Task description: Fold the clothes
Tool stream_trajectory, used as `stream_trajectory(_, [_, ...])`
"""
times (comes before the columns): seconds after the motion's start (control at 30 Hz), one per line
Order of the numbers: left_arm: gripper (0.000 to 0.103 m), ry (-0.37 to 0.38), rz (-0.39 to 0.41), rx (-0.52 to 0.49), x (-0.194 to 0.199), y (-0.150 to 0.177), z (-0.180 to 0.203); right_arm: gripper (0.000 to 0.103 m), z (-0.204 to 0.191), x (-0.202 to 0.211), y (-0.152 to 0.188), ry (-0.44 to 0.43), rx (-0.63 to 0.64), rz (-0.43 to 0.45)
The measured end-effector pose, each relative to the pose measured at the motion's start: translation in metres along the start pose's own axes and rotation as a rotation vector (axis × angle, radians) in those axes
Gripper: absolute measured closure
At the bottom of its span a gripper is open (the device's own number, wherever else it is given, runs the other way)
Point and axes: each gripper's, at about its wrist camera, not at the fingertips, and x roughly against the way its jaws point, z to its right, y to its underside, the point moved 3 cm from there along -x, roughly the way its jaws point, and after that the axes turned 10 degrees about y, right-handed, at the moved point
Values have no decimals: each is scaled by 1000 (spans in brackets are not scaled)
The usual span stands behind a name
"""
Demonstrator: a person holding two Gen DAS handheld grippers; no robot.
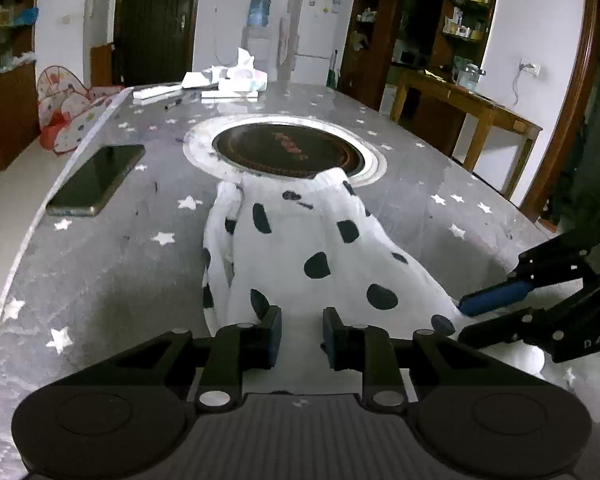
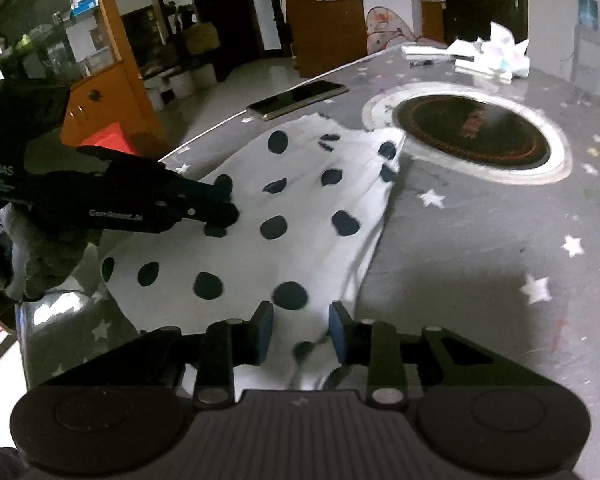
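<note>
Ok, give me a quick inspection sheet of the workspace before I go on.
Surface: grey star-print table with a round inset burner.
Job's things: white black-spotted garment, far edge reaching the burner rim.
Clutter: phone near the table edge; tissues and papers at the far end.
Grippers: left claw and right claw both open at the garment's near end.
Cables: nothing seen.
Surroundings: fridge, wooden side table.

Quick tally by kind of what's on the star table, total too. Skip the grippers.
Polka-dot garment: 1
Phone: 1
Round inset hotplate: 1
Tissue pack: 1
White papers or boxes at the far edge: a few, exact count unclear
Total: 4 countable things, plus the papers.
</note>
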Motion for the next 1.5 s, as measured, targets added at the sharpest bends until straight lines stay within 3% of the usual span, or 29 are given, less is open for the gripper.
stream_trajectory(0.23, [77, -18, -1, 1, 4, 2, 9, 73, -6, -3, -18, -30, -46, 80])
stream_trajectory(0.43, [77, -50, -11, 0, 5, 6, 8, 73, -8, -20, -6, 10, -31, 21])
stream_trajectory(0.67, [66, -80, -10, 3, 10, 8, 16, 73, -16, 4, -6, 13, 0, 66])
stream_trajectory(0.8, [65, -99, -4, 0, 14, 11, 21, 72, -27, 7, 0, -5, 30, 67])
stream_trajectory(0.97, [65, -119, -5, 12, 19, 19, 21, 72, -23, 2, 16, 43, 46, 30])
stream_trajectory(1.27, [59, -158, 21, 34, 39, 31, 27, 72, -30, 26, 17, 27, 38, 90])
stream_trajectory(1.5, [59, -189, -15, 44, 41, 54, 25, 72, -22, 21, 36, 68, 7, 39])
